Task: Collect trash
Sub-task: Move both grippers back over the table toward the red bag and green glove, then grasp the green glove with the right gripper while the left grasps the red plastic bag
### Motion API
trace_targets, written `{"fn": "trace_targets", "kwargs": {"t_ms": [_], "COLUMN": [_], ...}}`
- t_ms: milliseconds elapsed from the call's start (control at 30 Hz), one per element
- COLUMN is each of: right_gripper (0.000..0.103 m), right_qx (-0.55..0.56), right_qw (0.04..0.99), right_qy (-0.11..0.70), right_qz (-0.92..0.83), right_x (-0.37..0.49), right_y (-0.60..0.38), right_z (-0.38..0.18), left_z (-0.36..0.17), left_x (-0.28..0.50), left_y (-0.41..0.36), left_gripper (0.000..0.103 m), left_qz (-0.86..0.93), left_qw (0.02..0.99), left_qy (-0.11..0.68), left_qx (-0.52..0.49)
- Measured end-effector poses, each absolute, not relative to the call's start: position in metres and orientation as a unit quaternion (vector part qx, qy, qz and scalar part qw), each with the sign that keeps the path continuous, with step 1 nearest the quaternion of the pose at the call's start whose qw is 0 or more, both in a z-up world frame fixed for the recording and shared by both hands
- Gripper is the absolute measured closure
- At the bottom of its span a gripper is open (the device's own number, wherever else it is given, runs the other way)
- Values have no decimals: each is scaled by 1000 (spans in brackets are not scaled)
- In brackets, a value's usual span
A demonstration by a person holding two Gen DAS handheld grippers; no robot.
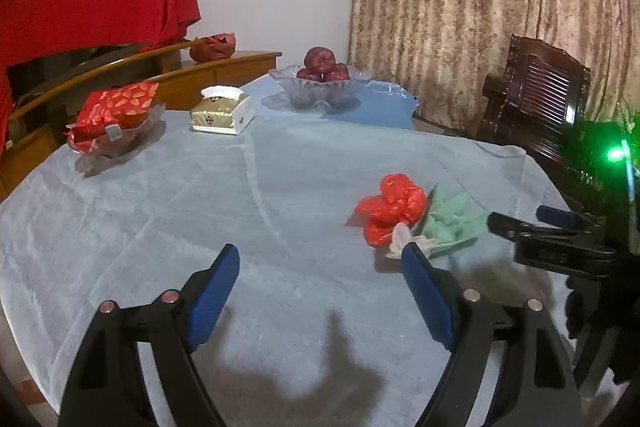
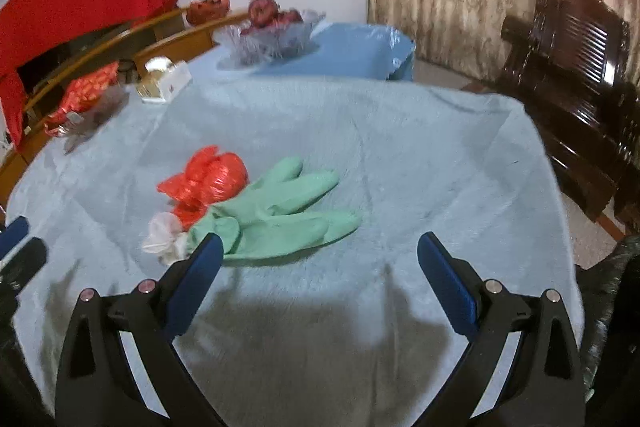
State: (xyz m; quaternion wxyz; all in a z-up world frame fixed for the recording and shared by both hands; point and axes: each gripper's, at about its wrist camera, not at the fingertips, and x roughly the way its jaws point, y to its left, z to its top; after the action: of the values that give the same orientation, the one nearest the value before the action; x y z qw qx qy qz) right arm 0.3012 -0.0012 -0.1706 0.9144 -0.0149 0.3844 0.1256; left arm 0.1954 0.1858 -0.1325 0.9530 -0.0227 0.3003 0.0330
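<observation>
A crumpled red plastic bag [image 1: 390,207] lies on the light blue tablecloth, touching a pair of green rubber gloves [image 1: 452,219] and a wad of white tissue [image 1: 404,237]. In the right wrist view the red bag [image 2: 208,179], the gloves [image 2: 280,211] and the tissue [image 2: 164,237] lie just ahead and left. My left gripper [image 1: 320,255] is open and empty, with the pile by its right finger. My right gripper [image 2: 320,247] is open and empty, its left finger by the glove cuffs. The right gripper also shows at the right edge of the left wrist view [image 1: 560,243].
A tissue box [image 1: 222,115], a glass dish with red packets [image 1: 114,125] and a glass bowl of red apples [image 1: 320,77] stand at the table's far side. A wooden sideboard [image 1: 224,71] is behind, a dark wooden chair [image 2: 576,75] to the right.
</observation>
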Motion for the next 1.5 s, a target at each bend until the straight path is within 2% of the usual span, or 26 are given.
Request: {"fn": "trace_targets", "kwargs": {"t_ms": [300, 400, 500, 533, 567, 633, 667, 1067, 1500], "right_gripper": [9, 25, 47, 58, 75, 88, 90, 93, 93], "right_qx": [-12, -22, -28, -27, -25, -29, -34, 3, 13], "right_qw": [887, 883, 879, 878, 876, 872, 873, 889, 890], "right_qy": [445, 449, 444, 443, 442, 436, 431, 413, 428], "right_qz": [121, 139, 168, 177, 192, 221, 226, 200, 155], "right_x": [340, 340, 338, 338, 337, 332, 328, 326, 331], "right_y": [14, 22, 28, 29, 30, 35, 36, -29, -67], "right_z": [-204, -207, -205, -205, -204, -202, -200, -171, -180], "left_z": [-147, -149, -151, -151, -152, -152, -151, -147, -173], "left_x": [214, 220, 224, 226, 228, 231, 232, 255, 323], "left_y": [196, 196, 194, 192, 192, 190, 188, 159, 128], "left_gripper": [21, 21, 21, 21, 21, 21, 21, 21, 22], "left_qz": [35, 36, 35, 35, 34, 32, 31, 4, -9], "left_qw": [949, 948, 947, 947, 946, 946, 946, 946, 930], "left_qy": [311, 315, 318, 319, 320, 322, 322, 324, 366], "left_qx": [-27, -31, -31, -30, -30, -30, -30, -29, -34]}}
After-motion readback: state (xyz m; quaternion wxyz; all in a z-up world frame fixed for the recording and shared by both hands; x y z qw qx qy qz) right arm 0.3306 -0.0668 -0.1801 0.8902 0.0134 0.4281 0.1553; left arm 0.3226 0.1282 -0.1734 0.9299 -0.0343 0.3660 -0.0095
